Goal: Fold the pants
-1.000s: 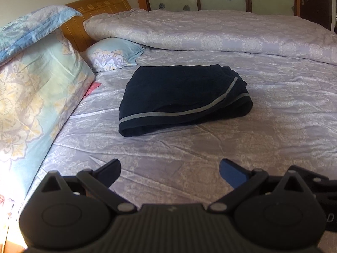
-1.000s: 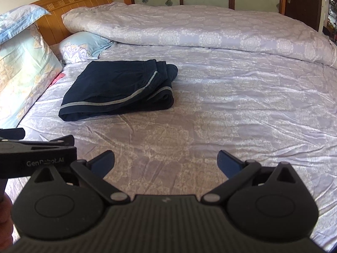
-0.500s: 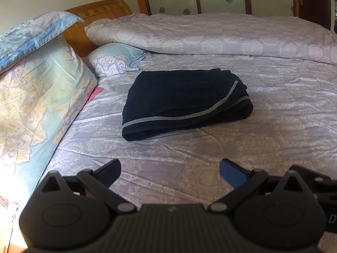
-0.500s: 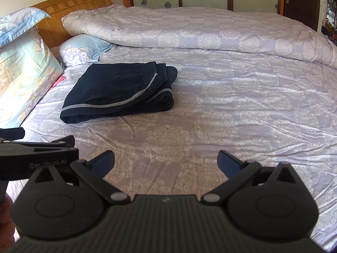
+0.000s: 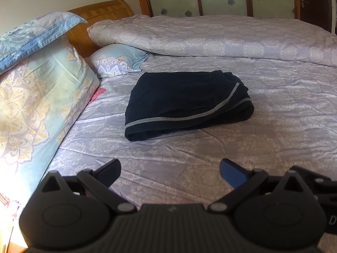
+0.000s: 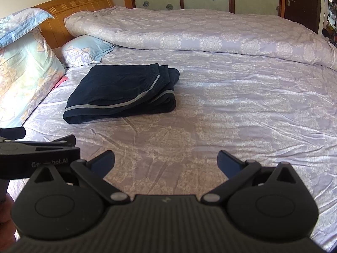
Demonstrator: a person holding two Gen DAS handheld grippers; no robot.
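Dark navy pants point(image 5: 185, 103) with a grey side stripe lie folded in a flat rectangle on the lilac bed sheet point(image 5: 273, 137); they show too in the right wrist view as pants point(image 6: 124, 92), left of centre. My left gripper point(image 5: 169, 170) hangs open well short of the pants, nothing between its fingers. My right gripper point(image 6: 165, 161) is open too, held back over the bare sheet point(image 6: 242, 116), to the right of the pants. The left gripper's body point(image 6: 35, 154) juts in at the left edge of the right wrist view.
Large patterned pillows point(image 5: 35, 97) lean against the wooden headboard point(image 5: 101, 14) on the left, with a smaller pillow point(image 5: 115, 60) behind the pants. A rolled lilac duvet point(image 5: 221, 35) runs along the far side of the bed. A hand point(image 6: 6, 221) shows at lower left.
Both grippers have drawn back and tilted up a little, so the pants sit slightly farther and more of the wall and headboard shows. The pants have not moved.
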